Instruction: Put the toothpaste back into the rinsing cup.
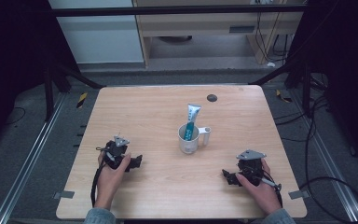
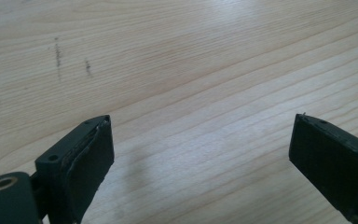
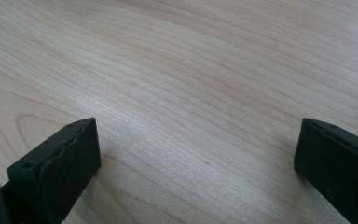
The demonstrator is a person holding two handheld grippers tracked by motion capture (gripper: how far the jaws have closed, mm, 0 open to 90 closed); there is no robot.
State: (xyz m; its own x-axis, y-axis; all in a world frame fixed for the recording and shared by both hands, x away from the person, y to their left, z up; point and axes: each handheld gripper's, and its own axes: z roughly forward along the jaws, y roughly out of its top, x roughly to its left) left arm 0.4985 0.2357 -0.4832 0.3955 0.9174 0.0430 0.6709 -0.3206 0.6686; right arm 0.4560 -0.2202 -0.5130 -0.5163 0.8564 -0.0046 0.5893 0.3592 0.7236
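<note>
Upright toothpaste tube [image 1: 192, 117] in mug [image 1: 188, 139]

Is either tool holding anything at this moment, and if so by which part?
Nothing is held. The left tool and right tool both stand open over bare table; the toothpaste tube stands in the mug, untouched.

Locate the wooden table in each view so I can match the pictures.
High view: table spans the centre, mug standing mid-table.
Left gripper view: table lies beyond the open left claw.
Right gripper view: table lies beyond the open right claw.
Shared landmark: its pale wood grain.
</note>
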